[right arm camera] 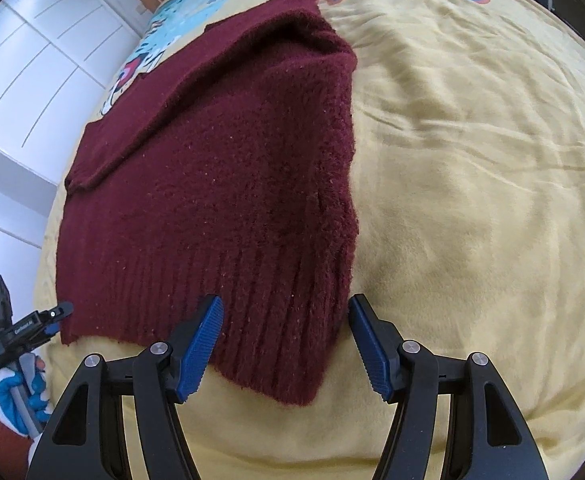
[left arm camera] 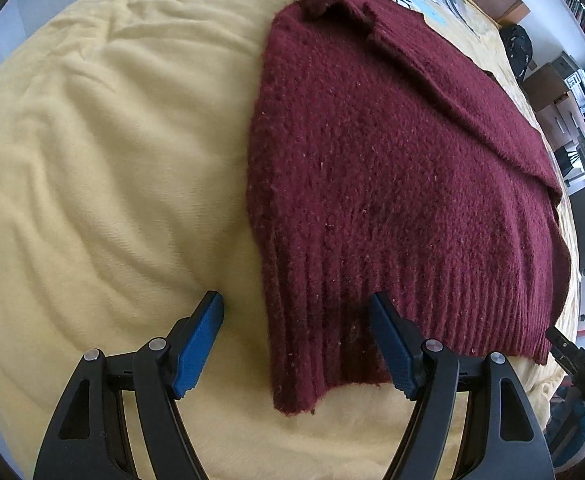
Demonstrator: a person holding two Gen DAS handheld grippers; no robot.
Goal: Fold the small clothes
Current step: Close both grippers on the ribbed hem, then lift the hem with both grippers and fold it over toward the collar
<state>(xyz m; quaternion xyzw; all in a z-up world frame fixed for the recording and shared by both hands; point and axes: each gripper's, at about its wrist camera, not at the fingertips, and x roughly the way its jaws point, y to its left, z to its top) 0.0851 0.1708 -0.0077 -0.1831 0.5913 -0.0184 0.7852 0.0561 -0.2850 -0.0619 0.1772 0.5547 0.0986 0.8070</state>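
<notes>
left wrist view first: i have my left gripper tipped steeply down over the bed, jaws standing well apart and gripping nothing. the left blue pad hangs over bare yellow bedcover, the right pad over the ribbed hem of the dark red sweater, so the sweater's near left corner lies between them; whether either pad touches the cloth i cannot tell. the sweater lies flat on the bedcover, a sleeve folded diagonally across its upper right. at the right edge of this view i see the tip of the other tool, mostly cut off by the frame.

right wrist view: the left tool and a blue-and-white gloved hand on its handle show at the far left, partly cropped. my right gripper also points steeply down, jaws wide and holding nothing, straddling the sweater's near right hem corner. the left pad sits over the ribbing, the right pad just beside the folded side edge, over the bedcover. a cartoon print on the cover's far end is half hidden under the sweater.
</notes>
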